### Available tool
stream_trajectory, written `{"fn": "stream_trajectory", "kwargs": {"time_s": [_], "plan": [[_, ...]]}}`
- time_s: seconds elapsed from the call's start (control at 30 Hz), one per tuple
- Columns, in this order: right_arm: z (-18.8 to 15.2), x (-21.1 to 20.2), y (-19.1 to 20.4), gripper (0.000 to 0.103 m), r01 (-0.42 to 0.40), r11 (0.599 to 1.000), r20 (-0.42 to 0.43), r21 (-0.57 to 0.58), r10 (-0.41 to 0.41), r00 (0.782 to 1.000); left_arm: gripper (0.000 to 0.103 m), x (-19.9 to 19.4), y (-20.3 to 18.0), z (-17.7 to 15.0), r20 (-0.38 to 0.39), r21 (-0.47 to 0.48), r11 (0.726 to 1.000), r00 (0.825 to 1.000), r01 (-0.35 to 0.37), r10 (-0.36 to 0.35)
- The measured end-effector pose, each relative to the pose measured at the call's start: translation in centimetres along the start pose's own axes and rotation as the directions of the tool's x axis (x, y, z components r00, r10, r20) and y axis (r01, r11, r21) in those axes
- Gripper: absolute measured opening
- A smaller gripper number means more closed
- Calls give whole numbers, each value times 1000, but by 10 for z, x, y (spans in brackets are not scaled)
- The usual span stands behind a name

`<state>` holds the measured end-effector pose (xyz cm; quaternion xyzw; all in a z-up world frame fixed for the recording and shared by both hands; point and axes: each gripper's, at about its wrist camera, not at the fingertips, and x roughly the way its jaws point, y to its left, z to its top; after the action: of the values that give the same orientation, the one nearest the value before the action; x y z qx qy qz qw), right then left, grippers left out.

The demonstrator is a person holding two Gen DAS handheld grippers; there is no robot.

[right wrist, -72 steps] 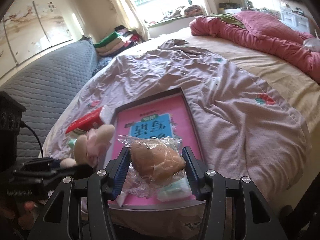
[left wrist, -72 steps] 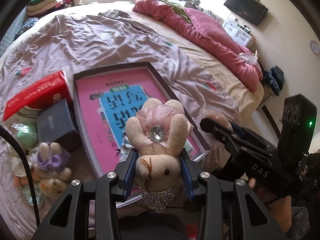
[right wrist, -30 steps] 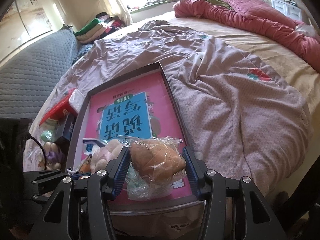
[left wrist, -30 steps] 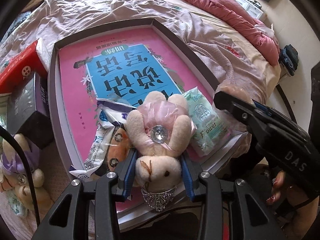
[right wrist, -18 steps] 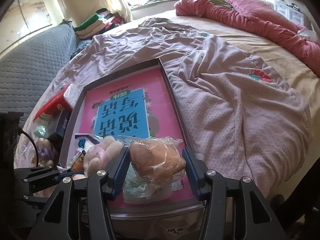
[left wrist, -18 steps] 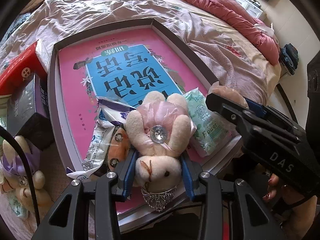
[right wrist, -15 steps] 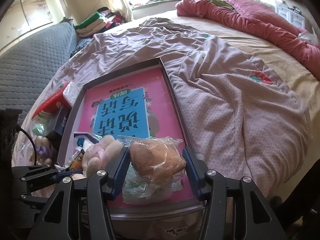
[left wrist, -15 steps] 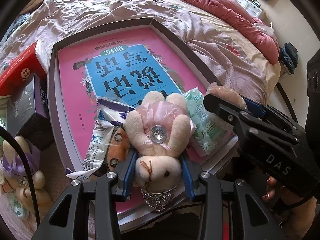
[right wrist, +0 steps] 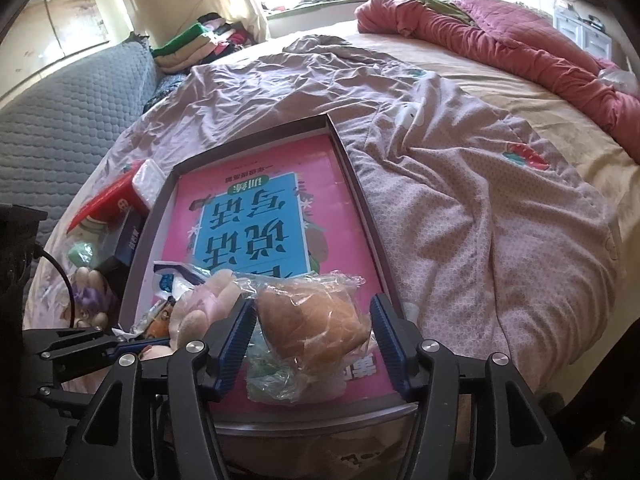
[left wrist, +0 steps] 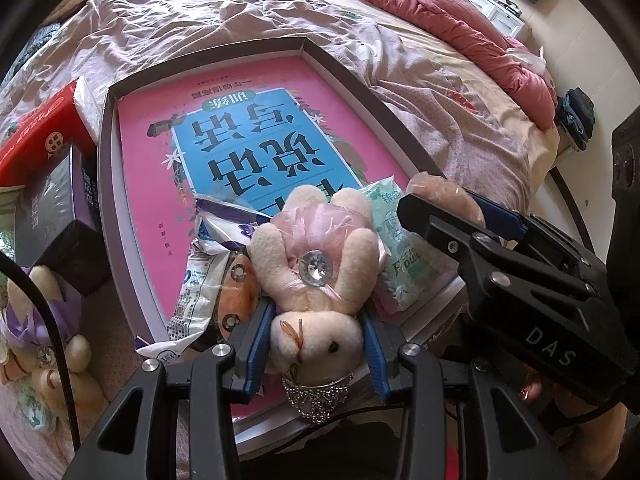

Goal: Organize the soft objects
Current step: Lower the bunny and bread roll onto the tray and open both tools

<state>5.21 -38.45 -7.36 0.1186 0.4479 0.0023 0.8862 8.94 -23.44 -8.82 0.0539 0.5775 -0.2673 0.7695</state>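
Over the tray point(left wrist: 108, 184), the left gripper point(left wrist: 316, 344) clamps a bunny point(left wrist: 316, 276), while the right gripper's point(right wrist: 314, 340) jaws stand apart around a bun point(right wrist: 312, 324).

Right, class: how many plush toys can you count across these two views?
2. A pink-dressed bunny is clamped in the left gripper over the tray; a purple-dressed one lies on the bedspread left of the tray. Others may be hidden there.
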Motion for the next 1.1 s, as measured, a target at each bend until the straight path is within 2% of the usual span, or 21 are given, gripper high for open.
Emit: {"fn": "stream_trajectory", "kwargs": {"time_s": [0.33, 0.83, 1.1], "plan": [[1, -12, -4, 71, -39, 998, 37, 50, 37, 999, 44, -3, -1, 0, 2, -6, 1000, 1000, -7, 7], [1, -24, -11, 73, -18, 998, 52, 64, 15, 999, 49, -11, -5, 0, 8, 11, 1000, 1000, -1, 1], [5, -39, -3, 74, -20, 999, 81, 47, 16, 997, 50, -28, -6, -1, 50, 17, 1000, 999, 1, -2]]}}
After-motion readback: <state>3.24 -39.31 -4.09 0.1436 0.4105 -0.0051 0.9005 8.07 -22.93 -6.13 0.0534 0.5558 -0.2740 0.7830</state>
